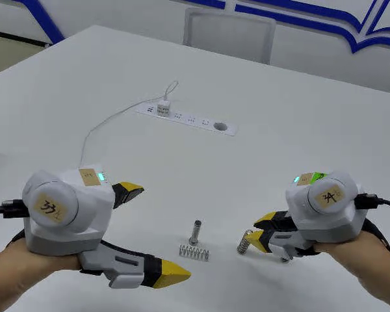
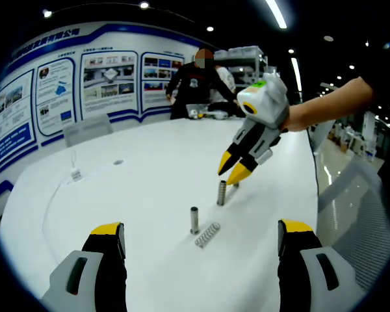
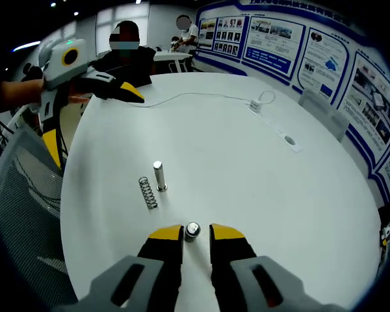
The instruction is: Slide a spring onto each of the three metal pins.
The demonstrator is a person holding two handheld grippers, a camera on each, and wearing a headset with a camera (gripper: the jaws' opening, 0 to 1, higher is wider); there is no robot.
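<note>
1 pin done: sprung pin [image 1: 245, 242] stands at right gripper [image 3: 196, 230] tips; fingers narrowly apart, can't tell if pinching it. Left gripper [image 1: 155, 233] fingers spread wide. Next, prob.: lift loose spring [image 1: 194, 252] off tabletop [image 1: 260, 130] and thread it over bare pin [image 1: 195, 231] just beside.

1. Tan paper sticker [image 1: 50, 208], handwritten "33", on the round white end cap of the left gripper [image 1: 162, 232]; head view, 8 o'clock.
2. Second tan paper sticker [image 1: 328, 195], handwritten, apparently "34", on the right gripper [image 1: 255, 234]; 4 o'clock.
3. Blue-and-white wall display boards [image 2: 110, 78]: print illegible.
</note>
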